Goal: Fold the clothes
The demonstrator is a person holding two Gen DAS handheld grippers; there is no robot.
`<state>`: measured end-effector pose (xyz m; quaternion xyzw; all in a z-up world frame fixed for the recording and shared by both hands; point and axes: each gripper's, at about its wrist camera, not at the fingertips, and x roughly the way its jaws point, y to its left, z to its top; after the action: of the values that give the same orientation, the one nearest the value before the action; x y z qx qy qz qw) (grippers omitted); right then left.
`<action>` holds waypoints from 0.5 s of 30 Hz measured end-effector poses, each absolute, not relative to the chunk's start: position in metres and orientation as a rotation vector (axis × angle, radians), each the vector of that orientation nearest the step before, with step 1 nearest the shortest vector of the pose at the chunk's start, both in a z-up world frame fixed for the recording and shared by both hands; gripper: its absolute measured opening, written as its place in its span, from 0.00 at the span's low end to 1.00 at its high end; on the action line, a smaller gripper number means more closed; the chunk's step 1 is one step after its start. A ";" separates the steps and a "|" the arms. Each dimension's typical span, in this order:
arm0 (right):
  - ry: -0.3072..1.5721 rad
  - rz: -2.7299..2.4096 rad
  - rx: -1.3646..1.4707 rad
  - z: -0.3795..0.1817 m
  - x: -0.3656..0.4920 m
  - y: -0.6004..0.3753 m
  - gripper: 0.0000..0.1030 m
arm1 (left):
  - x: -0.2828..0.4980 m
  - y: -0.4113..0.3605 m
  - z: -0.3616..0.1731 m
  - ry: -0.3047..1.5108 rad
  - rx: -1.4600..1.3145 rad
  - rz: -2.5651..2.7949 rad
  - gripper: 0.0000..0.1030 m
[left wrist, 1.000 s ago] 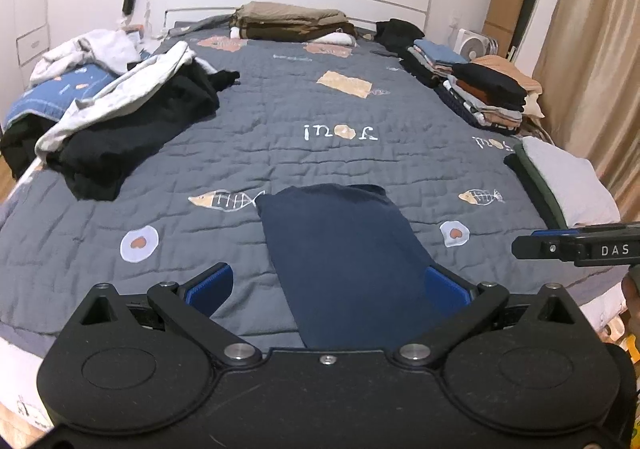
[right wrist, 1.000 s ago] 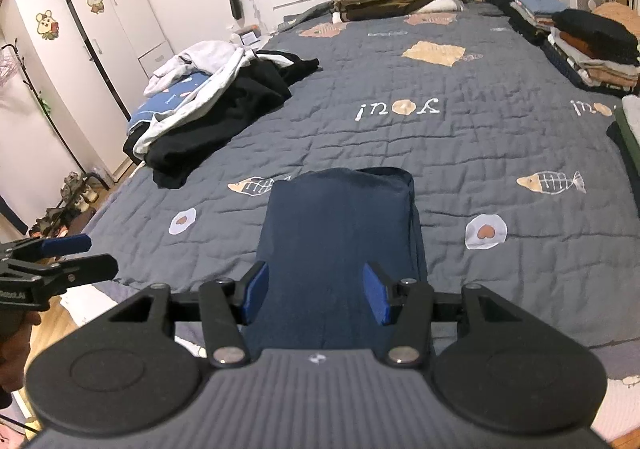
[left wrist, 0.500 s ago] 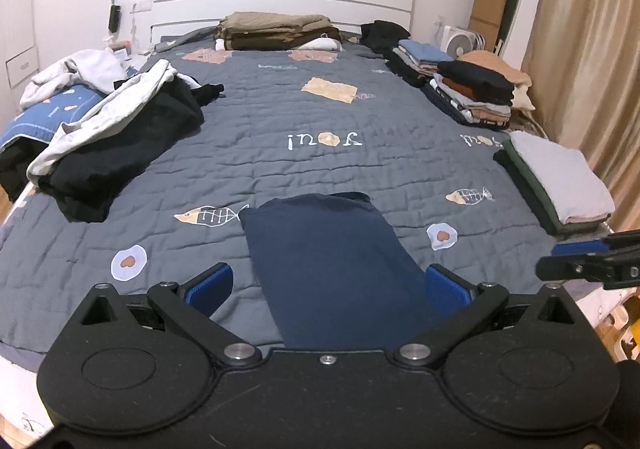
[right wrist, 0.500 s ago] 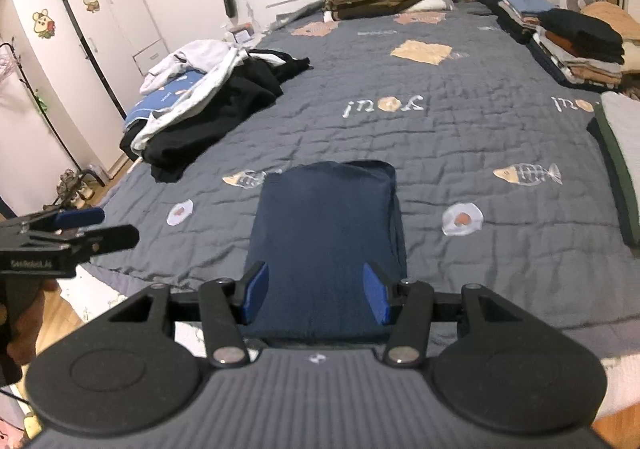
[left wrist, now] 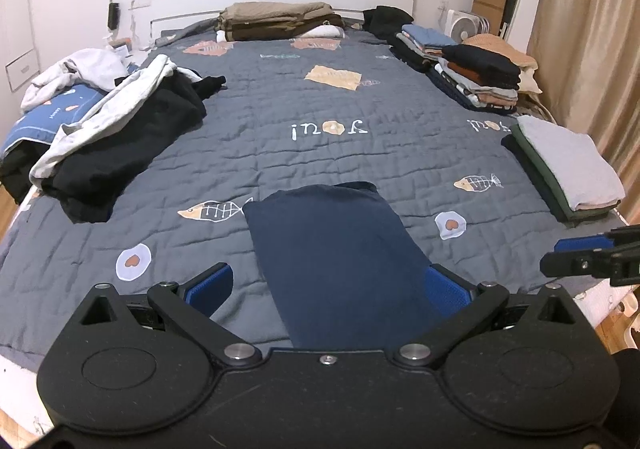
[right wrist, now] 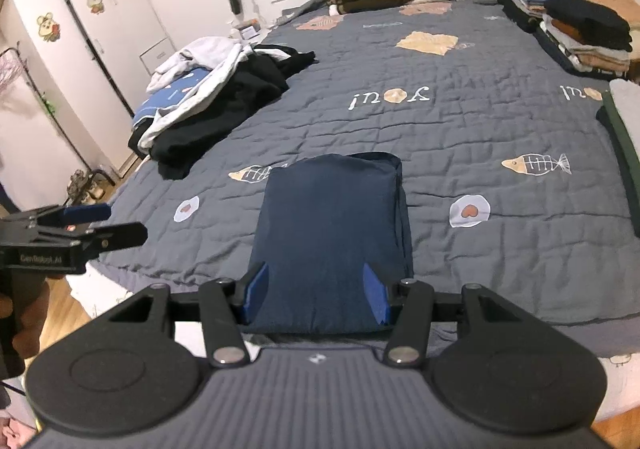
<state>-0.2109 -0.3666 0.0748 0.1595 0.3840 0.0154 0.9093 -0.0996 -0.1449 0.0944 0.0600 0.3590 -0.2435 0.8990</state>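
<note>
- Lying flat at the near edge of the grey quilt (left wrist: pixel 280 153), a folded navy garment (left wrist: pixel 336 249) was seen.
- Left gripper (left wrist: pixel 328 285) was held wide open, nothing gripped.
- Right gripper (right wrist: pixel 316 289) was held partly open, empty, above the garment's near end.
- Unfolded pile (right wrist: pixel 224 101) was left at the bed's left side.

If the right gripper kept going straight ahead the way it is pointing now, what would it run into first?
Most likely the folded navy garment, which lies on the bed straight ahead of the open right gripper. Depth is hard to judge, so it might pass just over the garment.
</note>
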 end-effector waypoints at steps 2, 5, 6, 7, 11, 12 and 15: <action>0.787 0.019 0.326 0.074 -0.206 -0.368 0.50 | -0.090 -0.142 0.089 0.743 0.110 -0.514 1.00; 0.811 0.023 0.337 0.067 -0.194 -0.373 0.50 | -0.074 -0.144 0.077 0.751 0.117 -0.530 1.00; 0.819 0.025 0.341 0.064 -0.190 -0.375 0.50 | -0.068 -0.145 0.073 0.756 0.120 -0.535 1.00; 0.827 0.027 0.345 0.062 -0.186 -0.376 0.50 | -0.061 -0.146 0.069 0.761 0.121 -0.541 1.00; 0.860 0.033 0.360 0.051 -0.170 -0.383 0.50 | -0.036 -0.153 0.058 0.798 0.104 -0.537 1.00; 0.868 0.035 0.364 0.049 -0.166 -0.384 0.50 | -0.030 -0.155 0.056 0.808 0.099 -0.535 1.00; 0.898 0.040 0.362 0.041 -0.154 -0.388 0.50 | -0.012 -0.160 0.048 0.837 0.084 -0.530 1.00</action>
<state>-0.1540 -0.3879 0.0415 0.1739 0.4318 0.0192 0.8848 -0.0116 -0.1605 0.0483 0.0402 0.4014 -0.2542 0.8790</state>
